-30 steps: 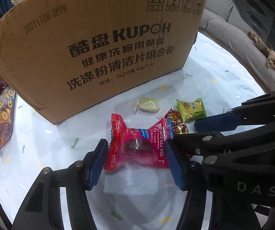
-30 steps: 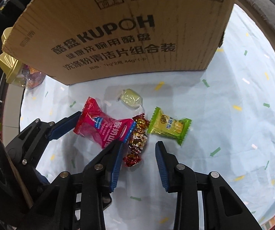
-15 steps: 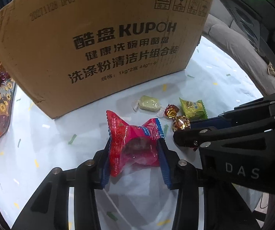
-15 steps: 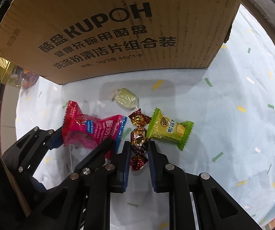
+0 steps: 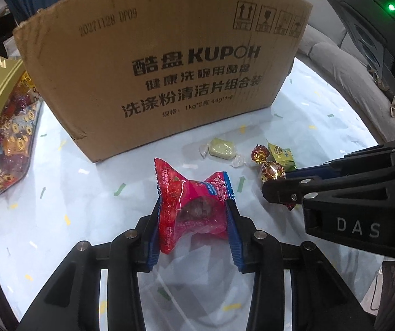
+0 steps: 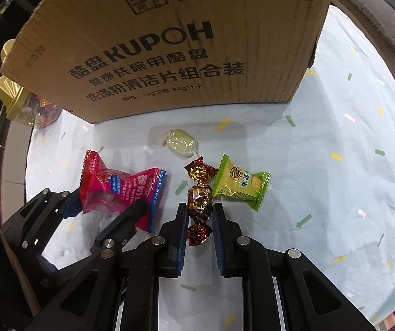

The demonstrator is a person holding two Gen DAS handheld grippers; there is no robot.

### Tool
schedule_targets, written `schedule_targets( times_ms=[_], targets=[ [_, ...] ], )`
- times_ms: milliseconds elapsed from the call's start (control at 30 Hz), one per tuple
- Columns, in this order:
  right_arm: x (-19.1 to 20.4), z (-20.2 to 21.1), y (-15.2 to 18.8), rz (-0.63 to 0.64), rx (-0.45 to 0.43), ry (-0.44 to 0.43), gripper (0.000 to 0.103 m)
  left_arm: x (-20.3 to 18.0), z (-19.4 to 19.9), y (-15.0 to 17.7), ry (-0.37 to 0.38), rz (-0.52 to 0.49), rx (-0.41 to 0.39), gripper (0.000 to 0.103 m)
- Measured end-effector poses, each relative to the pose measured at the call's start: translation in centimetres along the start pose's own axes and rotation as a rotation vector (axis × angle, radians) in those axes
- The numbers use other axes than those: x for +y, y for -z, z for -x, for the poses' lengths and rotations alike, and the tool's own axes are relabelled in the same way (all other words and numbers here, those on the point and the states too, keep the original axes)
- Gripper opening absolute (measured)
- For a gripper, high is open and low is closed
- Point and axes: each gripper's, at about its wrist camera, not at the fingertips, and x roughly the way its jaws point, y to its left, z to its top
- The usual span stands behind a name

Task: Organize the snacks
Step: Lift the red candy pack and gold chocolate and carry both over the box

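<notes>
A red snack packet [image 5: 186, 193] is squeezed and crumpled between the blue pads of my left gripper [image 5: 193, 212], whose jaws are still closing on it. To its right, my right gripper [image 6: 200, 212] is shut on a gold and red foil candy [image 6: 199, 190], whose twisted ends stick out above and below the pads. Both grippers point steeply down at the pale blue tablecloth [image 6: 335, 193]. A green packet [image 6: 238, 184] lies just right of the foil candy. A pale green wrapped candy [image 6: 182, 143] lies behind it, near the cardboard box [image 6: 169, 41].
The tall cardboard box [image 5: 169, 69] with black print stands right behind the snacks. A clear candy jar with a gold lid [image 5: 7, 127] lies at the left. A grey cushion [image 5: 335, 63] borders the cloth at the far right.
My left jaws closed in on the red packet and crumpled it. My right jaws shut on the foil candy, which earlier lay loose between them.
</notes>
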Motion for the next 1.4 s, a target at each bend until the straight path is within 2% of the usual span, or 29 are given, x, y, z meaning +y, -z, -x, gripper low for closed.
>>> schedule_targets(
  times_ms=[633,1400],
  targets=[
    [-0.1,5.2,1.5,0.029,-0.078,-0.026,0.019,-0.4,5.6,0.7,-0.060,0.040,-0.056,0.040],
    [0.3,11.3,3.2,0.087,-0.215,-0.024,0.019,-1.7,10.7,-0.7,-0.123,0.123,-0.114,0.040]
  ],
)
